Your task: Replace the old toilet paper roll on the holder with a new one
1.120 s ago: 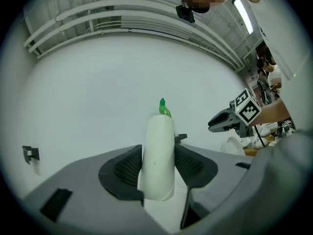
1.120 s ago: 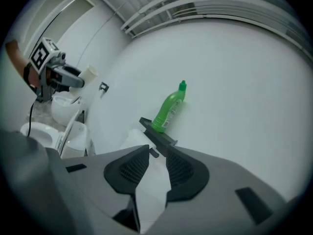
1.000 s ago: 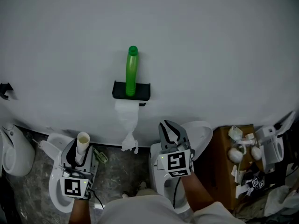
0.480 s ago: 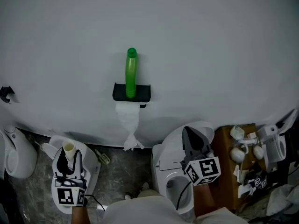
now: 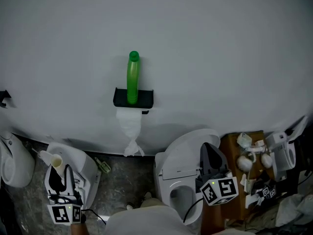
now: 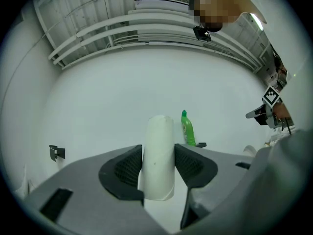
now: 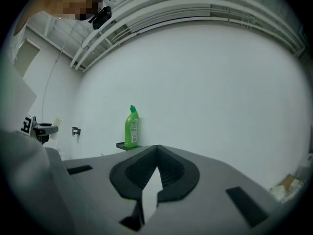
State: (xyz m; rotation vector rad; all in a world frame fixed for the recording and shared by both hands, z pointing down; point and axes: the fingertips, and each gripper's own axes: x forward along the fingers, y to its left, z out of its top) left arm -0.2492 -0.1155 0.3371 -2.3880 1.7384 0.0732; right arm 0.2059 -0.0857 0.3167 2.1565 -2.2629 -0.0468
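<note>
A black wall holder (image 5: 121, 100) carries a green bottle (image 5: 132, 77) on its shelf, and white toilet paper (image 5: 129, 125) hangs below it with a crumpled tail. At the lower left my left gripper (image 5: 60, 173) is shut on an empty cardboard tube (image 5: 53, 160). In the left gripper view the tube (image 6: 158, 155) stands upright between the pads, with the bottle (image 6: 186, 129) behind it. My right gripper (image 5: 208, 150) is at the lower right, away from the holder. Its jaws (image 7: 157, 149) are shut with nothing between them; the bottle (image 7: 131, 126) and shelf (image 7: 126, 145) lie far off to their left.
Two white toilets stand on the floor, one under my left gripper (image 5: 83, 164) and one beside my right gripper (image 5: 183, 163). A brown cabinet (image 5: 230, 146) with white clutter stands at the right. A white fixture (image 5: 12, 161) and a black wall hook (image 5: 4, 98) are at the far left.
My left gripper has carried the tube down and to the left, away from the holder. My right gripper has drawn back to the lower right, rolled, and its jaws have closed.
</note>
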